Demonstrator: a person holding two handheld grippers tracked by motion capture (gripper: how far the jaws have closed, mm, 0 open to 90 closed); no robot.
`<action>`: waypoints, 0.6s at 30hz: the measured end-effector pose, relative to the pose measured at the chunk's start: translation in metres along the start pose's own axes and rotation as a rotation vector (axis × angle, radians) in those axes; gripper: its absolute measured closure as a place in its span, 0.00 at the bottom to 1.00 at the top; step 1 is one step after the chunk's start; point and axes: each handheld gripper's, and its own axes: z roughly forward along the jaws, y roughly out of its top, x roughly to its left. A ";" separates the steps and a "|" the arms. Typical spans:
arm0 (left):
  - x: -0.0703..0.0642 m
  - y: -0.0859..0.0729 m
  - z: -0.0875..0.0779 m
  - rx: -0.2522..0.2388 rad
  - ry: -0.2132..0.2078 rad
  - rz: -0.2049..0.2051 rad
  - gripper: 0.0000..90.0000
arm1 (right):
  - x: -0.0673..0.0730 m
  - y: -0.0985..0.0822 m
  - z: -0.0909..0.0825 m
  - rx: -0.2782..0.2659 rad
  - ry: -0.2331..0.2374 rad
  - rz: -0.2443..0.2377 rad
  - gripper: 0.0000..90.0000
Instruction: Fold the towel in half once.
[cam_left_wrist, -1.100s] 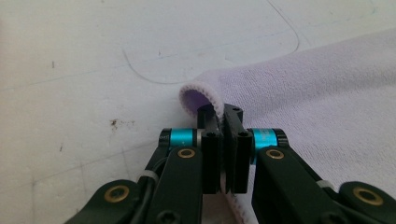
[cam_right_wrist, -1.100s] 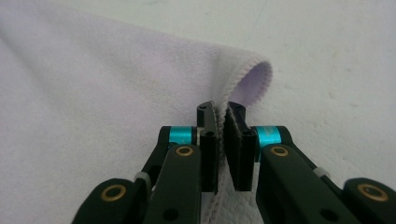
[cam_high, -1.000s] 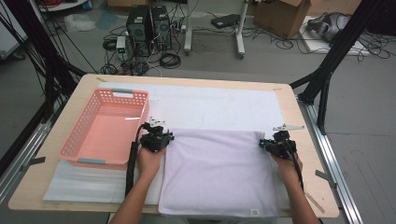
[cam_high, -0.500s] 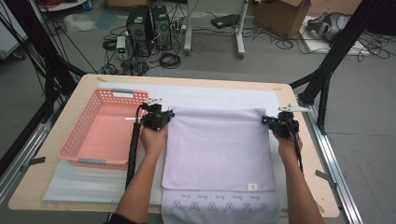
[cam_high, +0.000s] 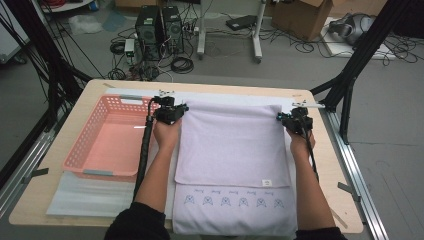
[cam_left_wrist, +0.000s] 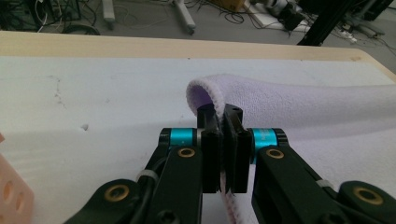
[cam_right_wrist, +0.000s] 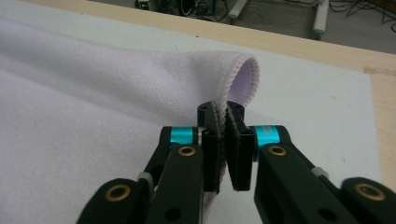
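You've got 1 pink basket at the table's left edge, 1 lilac towel folded mid-table, 1 small label, writing unreadable. L gripper and R gripper pinch the towel's far corners, jaws just easing apart, cloth between the pads.

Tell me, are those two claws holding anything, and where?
The towel: left gripper and right gripper each have a far corner hem between the jaws, which have just been opening.
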 end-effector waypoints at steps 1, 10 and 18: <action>-0.001 0.000 0.000 0.010 0.001 -0.003 0.79 | 0.002 0.001 0.001 0.009 -0.009 0.009 0.79; -0.011 -0.011 -0.014 0.016 -0.066 0.021 0.43 | 0.007 -0.003 -0.016 0.026 0.024 0.016 0.60; -0.025 -0.020 -0.031 0.015 -0.109 0.059 0.40 | 0.014 -0.009 -0.041 0.028 0.075 -0.018 0.56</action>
